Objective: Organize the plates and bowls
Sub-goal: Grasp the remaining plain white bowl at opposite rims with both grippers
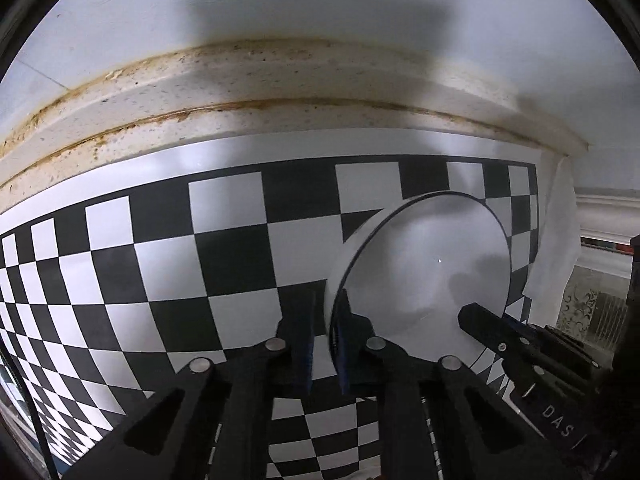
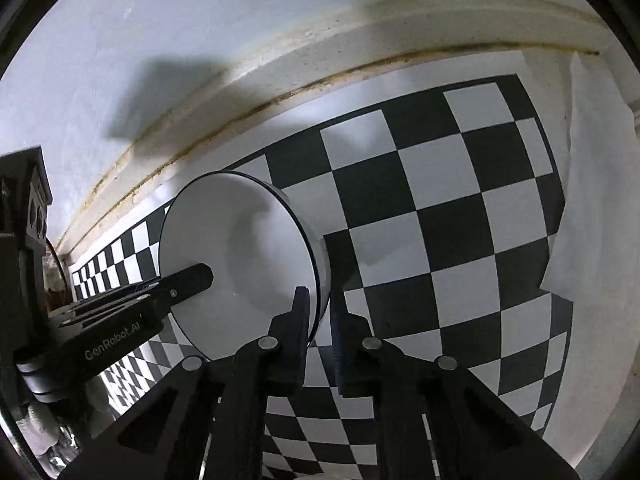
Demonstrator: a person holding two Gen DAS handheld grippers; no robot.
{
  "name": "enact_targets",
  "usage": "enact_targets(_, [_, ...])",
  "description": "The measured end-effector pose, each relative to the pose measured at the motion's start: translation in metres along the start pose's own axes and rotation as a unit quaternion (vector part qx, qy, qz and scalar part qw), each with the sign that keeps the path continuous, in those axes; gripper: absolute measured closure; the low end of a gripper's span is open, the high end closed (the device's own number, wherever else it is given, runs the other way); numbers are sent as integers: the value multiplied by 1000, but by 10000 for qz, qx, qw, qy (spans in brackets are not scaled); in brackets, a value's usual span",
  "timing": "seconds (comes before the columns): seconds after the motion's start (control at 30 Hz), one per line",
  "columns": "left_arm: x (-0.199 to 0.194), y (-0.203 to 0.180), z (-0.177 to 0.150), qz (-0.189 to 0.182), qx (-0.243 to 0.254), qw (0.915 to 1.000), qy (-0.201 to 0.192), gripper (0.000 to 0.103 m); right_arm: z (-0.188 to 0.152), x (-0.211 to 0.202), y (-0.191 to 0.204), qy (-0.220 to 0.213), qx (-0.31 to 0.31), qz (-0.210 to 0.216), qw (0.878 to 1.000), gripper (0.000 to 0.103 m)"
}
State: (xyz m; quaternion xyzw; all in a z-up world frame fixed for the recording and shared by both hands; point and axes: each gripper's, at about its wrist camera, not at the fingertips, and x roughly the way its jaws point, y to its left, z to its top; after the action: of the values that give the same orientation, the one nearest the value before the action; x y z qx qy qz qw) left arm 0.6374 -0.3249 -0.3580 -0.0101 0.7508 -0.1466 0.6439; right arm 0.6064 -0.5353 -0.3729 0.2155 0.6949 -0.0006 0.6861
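Note:
A white bowl with a thin dark rim [image 1: 424, 264] is held tilted above the checkerboard mat [image 1: 160, 248]. My left gripper [image 1: 325, 336] is shut on the bowl's left rim. My right gripper [image 2: 322, 332] is shut on the opposite rim of the same bowl [image 2: 240, 256]. In the left wrist view a finger of the right gripper [image 1: 480, 322] reaches over the bowl's inside from the right. In the right wrist view a finger of the left gripper [image 2: 188, 280] does the same from the left. The bowl looks empty.
The black-and-white checkerboard mat [image 2: 440, 220] covers the counter up to a stained cream backsplash ledge [image 1: 280, 80] and a white wall. A crumpled white sheet [image 2: 592, 200] lies at the mat's right edge. Patterned tile and dark objects show at far right [image 1: 592, 312].

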Motion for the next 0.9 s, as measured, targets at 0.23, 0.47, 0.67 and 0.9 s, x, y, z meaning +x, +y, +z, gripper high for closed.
enact_targets(0.23, [2,-7,-2,31,33,10000,-7,97,-3,0,-3,-1,-20,82,10000,92])
enact_targets(0.47, [-8,-10,-15,64,74,9999,-101,97,-11,-8,-1,-49,-13,216,9998,92])
enact_targets(0.67, [-26,-17,-34,39,137,9996,-249,97,-24,-27,3,-169,-72,283,9994,92])
enact_targets(0.9, [-51,-25,-65,-14,232,9987,-459,97,-53,-53,12,-362,-152,286,9988,92])
